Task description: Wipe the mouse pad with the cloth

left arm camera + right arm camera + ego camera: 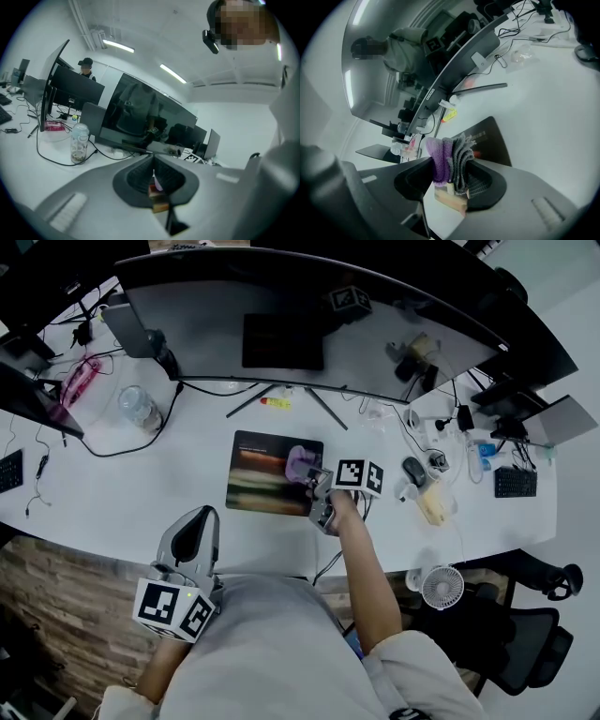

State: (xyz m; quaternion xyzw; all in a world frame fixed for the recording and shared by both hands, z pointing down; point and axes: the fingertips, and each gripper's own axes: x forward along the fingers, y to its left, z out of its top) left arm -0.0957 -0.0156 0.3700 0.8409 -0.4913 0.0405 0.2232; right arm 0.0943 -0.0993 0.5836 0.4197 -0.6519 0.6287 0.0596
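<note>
A dark mouse pad point(273, 472) lies on the white desk in front of the curved monitor. My right gripper point(317, 486) is shut on a purple and grey cloth point(301, 464), which sits over the pad's right edge. In the right gripper view the cloth point(449, 158) is bunched between the jaws, with the mouse pad point(490, 140) just beyond it. My left gripper point(192, 535) hangs near the desk's front edge, away from the pad. Its jaws are shut with nothing between them, as the left gripper view point(153, 176) shows.
A plastic bottle point(137, 406) stands at the back left with a black cable point(141, 446) beside it. A yellow marker point(275, 402) lies by the monitor stand point(281, 397). A mouse point(413, 470), cables and a small keyboard point(515, 482) crowd the right. A desk fan point(441, 586) is at the front right.
</note>
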